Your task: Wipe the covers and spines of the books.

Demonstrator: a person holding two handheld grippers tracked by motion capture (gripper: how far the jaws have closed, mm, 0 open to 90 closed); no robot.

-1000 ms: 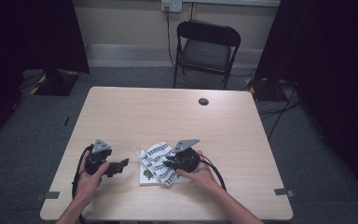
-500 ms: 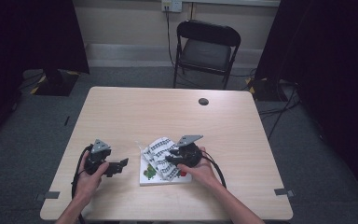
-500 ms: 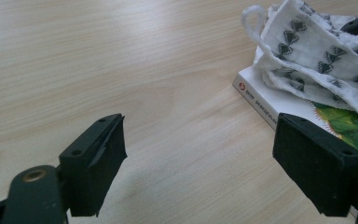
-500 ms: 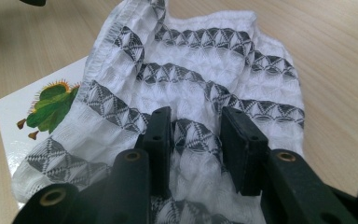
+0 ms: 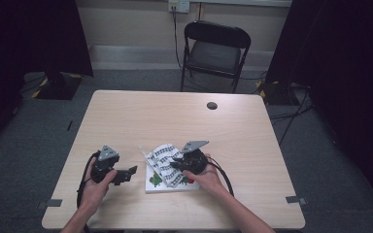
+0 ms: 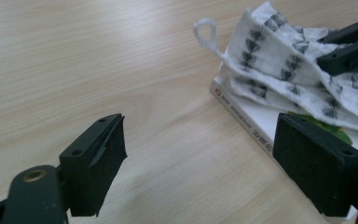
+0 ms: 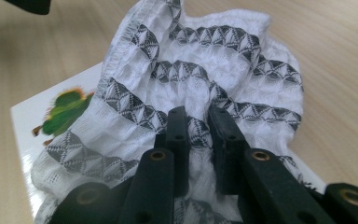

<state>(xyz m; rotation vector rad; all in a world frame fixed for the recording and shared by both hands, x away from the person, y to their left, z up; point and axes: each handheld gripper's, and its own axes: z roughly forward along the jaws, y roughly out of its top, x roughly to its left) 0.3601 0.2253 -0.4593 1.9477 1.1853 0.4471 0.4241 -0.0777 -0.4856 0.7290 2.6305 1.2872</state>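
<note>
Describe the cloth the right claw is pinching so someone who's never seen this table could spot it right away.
On the wooden table, look near the front edge for a white book with a green picture on its cover. Bunched on top of it lies the cloth, pinched by the right claw. It is white waffle weave with bands of dark triangles and a small cord loop at one corner.

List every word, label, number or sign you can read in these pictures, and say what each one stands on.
Book spine, under the patterned cloth: one line of small dark print beside a red round mark, too blurred to read.
Book cover: a green picture, no legible words.
Cloth: woven triangle bands, no text.
Table, left gripper, right gripper: no writing to be made out.
</note>
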